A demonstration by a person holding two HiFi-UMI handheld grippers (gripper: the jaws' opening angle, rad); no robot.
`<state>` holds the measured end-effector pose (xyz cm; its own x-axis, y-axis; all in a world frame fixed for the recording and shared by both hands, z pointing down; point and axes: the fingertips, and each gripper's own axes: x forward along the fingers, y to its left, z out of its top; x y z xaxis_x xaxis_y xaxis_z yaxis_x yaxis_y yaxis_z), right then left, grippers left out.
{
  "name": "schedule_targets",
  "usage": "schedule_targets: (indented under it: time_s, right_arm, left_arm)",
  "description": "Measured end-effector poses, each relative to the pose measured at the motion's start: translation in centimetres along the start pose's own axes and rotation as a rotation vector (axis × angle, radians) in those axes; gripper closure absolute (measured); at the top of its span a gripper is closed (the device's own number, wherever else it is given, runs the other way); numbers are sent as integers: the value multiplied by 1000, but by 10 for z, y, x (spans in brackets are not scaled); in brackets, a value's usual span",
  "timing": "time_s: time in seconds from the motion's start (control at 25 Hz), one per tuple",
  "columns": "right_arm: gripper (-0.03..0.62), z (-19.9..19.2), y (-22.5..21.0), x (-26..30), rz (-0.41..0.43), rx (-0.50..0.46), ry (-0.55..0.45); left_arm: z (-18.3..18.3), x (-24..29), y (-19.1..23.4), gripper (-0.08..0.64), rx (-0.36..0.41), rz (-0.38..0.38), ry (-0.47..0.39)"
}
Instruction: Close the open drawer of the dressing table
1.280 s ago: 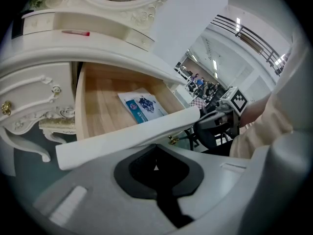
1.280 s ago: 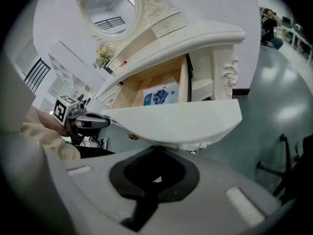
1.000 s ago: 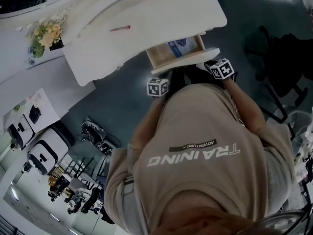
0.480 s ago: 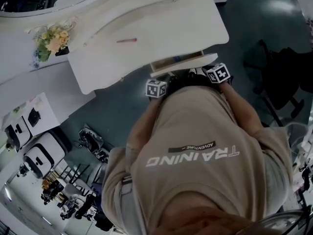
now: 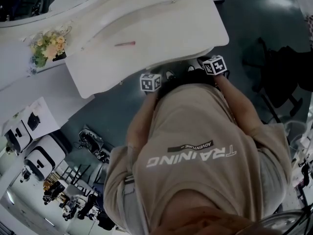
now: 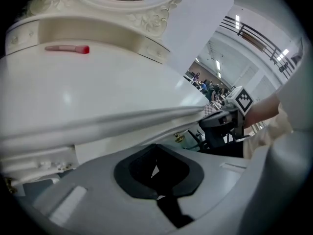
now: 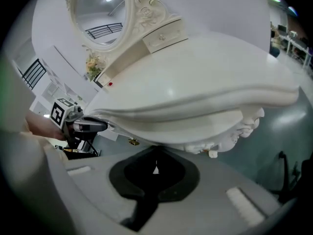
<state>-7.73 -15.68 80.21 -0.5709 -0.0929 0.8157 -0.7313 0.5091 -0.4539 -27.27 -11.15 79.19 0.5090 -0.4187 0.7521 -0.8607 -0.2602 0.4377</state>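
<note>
The white dressing table (image 5: 146, 23) fills the upper head view; its drawer no longer shows past the tabletop edge. My left gripper (image 5: 150, 82) and right gripper (image 5: 214, 65) sit at that edge, tips hidden under it. In the left gripper view the left gripper (image 6: 156, 153) is shut, its jaws right against the white drawer front (image 6: 112, 143) beside a small gold knob (image 6: 180, 138). The right gripper (image 7: 155, 155) is shut too, just below the carved drawer front (image 7: 215, 138), knob (image 7: 133, 141) to its left. Neither holds anything.
A pink stick (image 5: 124, 43) lies on the tabletop, with a flower bunch (image 5: 46, 45) at the left and an oval mirror (image 7: 100, 13) behind. A dark chair (image 5: 279, 67) stands at the right, and white equipment (image 5: 39, 155) on the floor at the left.
The drawer, open a second ago with its contents showing, has slid in under the tabletop. Both grippers have moved forward with it to the table edge.
</note>
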Motion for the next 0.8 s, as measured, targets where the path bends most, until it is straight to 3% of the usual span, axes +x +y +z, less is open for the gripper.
schedule_targets:
  time_s: [0.4,0.6,0.8]
  right_arm:
    - [588,24,-7,7,15,9,-70]
    - [588,24,-11,3,29,-54,-81]
    - [588,13,2,-14,99,-148,-43]
  left_arm:
    - [19,0,18,558,-90,75,-45]
    - [18,-4,-1,558,-74,80,-59]
    - [15,-21,-26,558,-37,72,-105]
